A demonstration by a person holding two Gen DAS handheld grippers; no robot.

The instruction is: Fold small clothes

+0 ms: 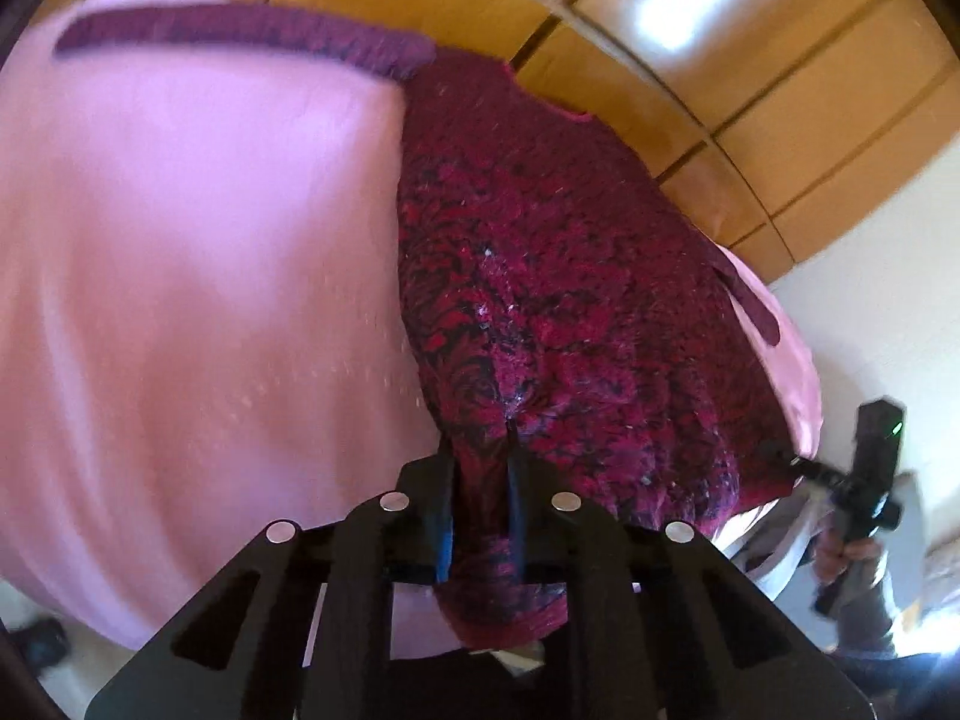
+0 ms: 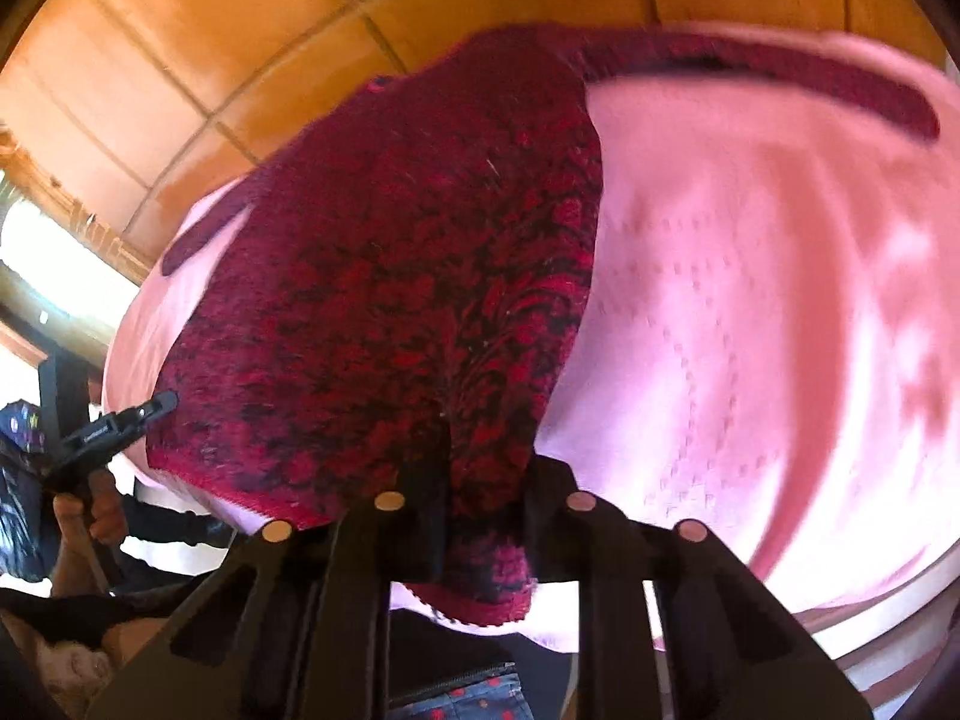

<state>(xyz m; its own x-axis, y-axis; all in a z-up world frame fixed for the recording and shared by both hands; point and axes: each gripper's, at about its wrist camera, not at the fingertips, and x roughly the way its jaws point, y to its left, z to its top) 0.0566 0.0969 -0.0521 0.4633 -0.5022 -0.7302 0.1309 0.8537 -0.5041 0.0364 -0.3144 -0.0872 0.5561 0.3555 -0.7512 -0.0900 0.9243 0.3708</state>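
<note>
A dark red and black patterned knit garment (image 1: 570, 276) (image 2: 408, 276) lies spread on a pink cover (image 1: 180, 240) (image 2: 750, 300). One of its sleeves (image 1: 240, 30) (image 2: 780, 78) stretches along the far side, and the other sleeve (image 1: 756, 306) (image 2: 198, 240) lies off the opposite edge. My left gripper (image 1: 480, 435) is shut on the near hem, with fabric bunched between its fingers. My right gripper (image 2: 486, 438) is shut on the same hem, and cloth hangs down over its jaws. Each gripper also shows at the garment's corner in the other's view: the right gripper (image 1: 780, 456) and the left gripper (image 2: 159, 405).
Orange-brown wooden panels (image 1: 690, 78) (image 2: 210, 48) rise behind the pink cover. A white wall (image 1: 888, 300) is at the right. A hand (image 1: 840, 552) (image 2: 90, 510) holds each gripper's handle. Dotted dark fabric (image 2: 468, 690) lies below the cover's near edge.
</note>
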